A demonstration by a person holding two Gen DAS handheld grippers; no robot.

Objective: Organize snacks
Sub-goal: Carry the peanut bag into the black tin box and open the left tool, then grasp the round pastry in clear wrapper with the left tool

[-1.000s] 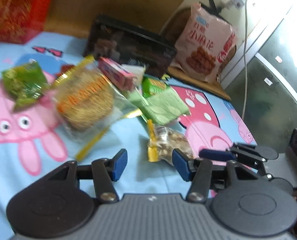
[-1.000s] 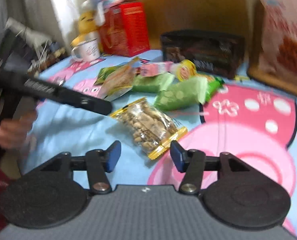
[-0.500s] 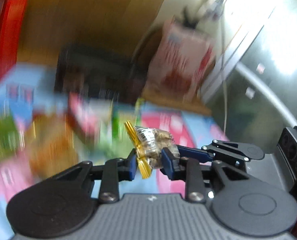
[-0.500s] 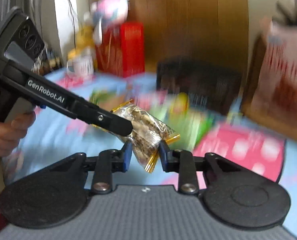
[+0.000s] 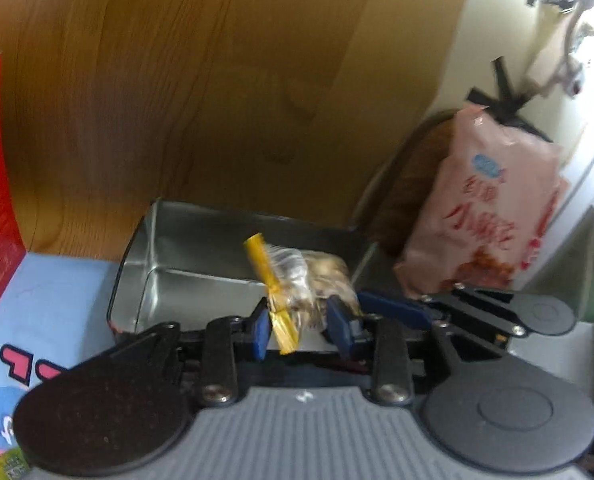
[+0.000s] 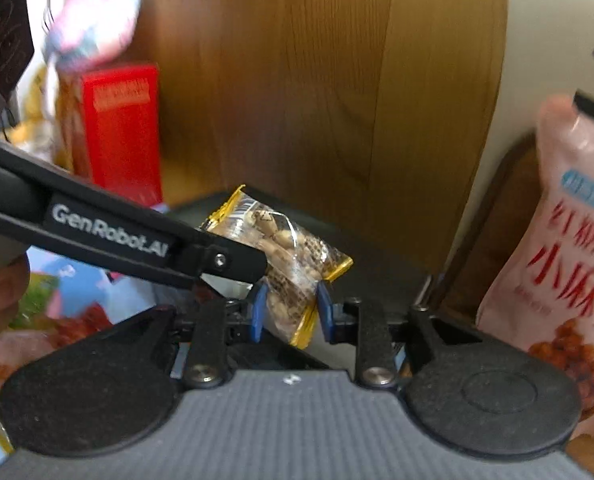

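Metal tin (image 5: pixel 201 240) (open-topped) below claw-held peanut packet (image 5: pixel 309 280).

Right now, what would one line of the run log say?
stage: carrying | left tool: opening, peanut packet between pads | right tool: shut on peanut packet | position: over open metal tin | next: likely drop in

We note a clear snack packet (image 5: pixel 309 280) with gold-yellow sealed ends and pale brown nuts inside, a barcode printed black on white near one end, set between royal-blue pads (image 5: pixel 260 330) on matt black claw arms with a ribbed grey housing. We record a silver-grey metal tin (image 5: pixel 185 256), a bright red carton (image 6: pixel 123 128) with a paler label, and a pink bag (image 5: pixel 489 208) carrying red characters, a small blue badge and orange-brown fried pieces. Behind, we see honey-brown wood grain (image 5: pixel 217 80); below, a sky-blue cloth (image 5: pixel 53 300) with pink, black-outlined cartoon shapes.
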